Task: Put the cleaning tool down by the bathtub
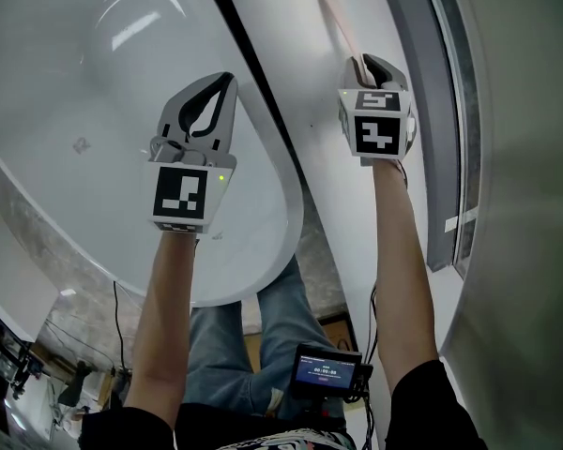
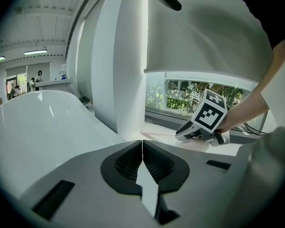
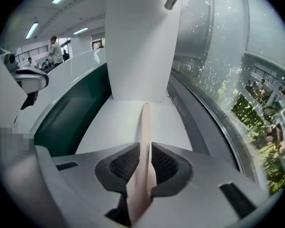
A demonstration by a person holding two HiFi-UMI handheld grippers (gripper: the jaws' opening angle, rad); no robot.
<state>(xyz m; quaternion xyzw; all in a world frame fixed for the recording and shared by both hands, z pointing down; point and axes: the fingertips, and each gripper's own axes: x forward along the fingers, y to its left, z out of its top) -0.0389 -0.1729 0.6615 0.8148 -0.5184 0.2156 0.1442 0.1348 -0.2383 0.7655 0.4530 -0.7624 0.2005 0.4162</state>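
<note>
A long pale pink cleaning tool (image 1: 336, 17) lies along the white ledge (image 1: 300, 73) beside the white bathtub (image 1: 94, 82). My right gripper (image 1: 368, 64) is shut on its near end. In the right gripper view the handle (image 3: 145, 127) runs straight out between the jaws of that gripper (image 3: 145, 163) and rests low on the ledge (image 3: 109, 127). My left gripper (image 1: 227, 81) hovers over the tub's rim, shut with nothing in it. Seen from the left gripper (image 2: 142, 148), the right gripper (image 2: 180, 136) and the pink tool (image 2: 156, 134) are on the ledge past the tub (image 2: 38, 122).
A dark gap (image 1: 253, 73) separates tub and ledge. A grey window frame (image 1: 432, 111) and glass border the ledge on the right. A white pillar (image 3: 137, 42) stands at the ledge's far end. The person's jeans (image 1: 253, 345) and a waist device (image 1: 328, 373) are below.
</note>
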